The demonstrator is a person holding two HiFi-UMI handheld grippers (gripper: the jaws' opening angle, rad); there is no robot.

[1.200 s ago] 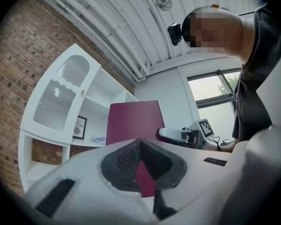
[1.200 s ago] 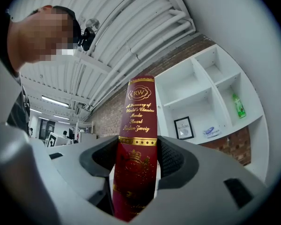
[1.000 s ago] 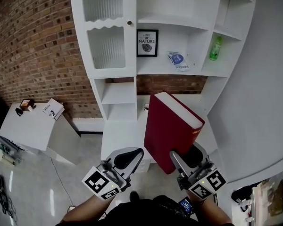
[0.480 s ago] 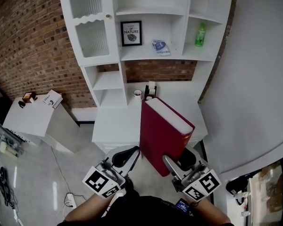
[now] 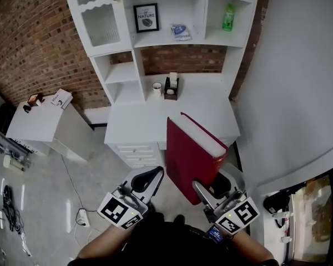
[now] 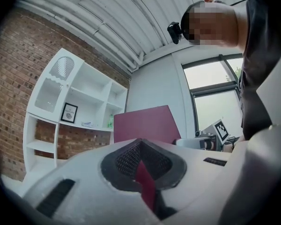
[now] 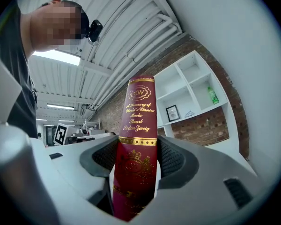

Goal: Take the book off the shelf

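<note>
A thick dark-red book (image 5: 191,158) with gold lettering on its spine (image 7: 139,111) stands upright in the air in front of the white shelf unit (image 5: 127,65), well clear of its compartments. My right gripper (image 5: 213,184) is shut on the book's lower end. In the right gripper view the pads (image 7: 175,161) press both sides of the spine, at my right gripper (image 7: 136,156). My left gripper (image 5: 149,177) hangs beside the book on its left and does not touch it. The left gripper view shows my left gripper (image 6: 141,158) with its pads together and the book's cover (image 6: 145,124) behind.
The shelf holds a framed picture (image 5: 146,17), a blue-and-white packet (image 5: 181,31) and a green bottle (image 5: 228,17). On the white desk (image 5: 139,129) stand a mug (image 5: 156,87) and a black holder (image 5: 171,87). A small white table (image 5: 39,123) is at the left, and a wall (image 5: 288,82) at the right.
The shelf unit has drawn away and up in the head view, and the desk top has come into sight. The book stays in my right gripper, farther from the shelf. The left gripper keeps its place beside it.
</note>
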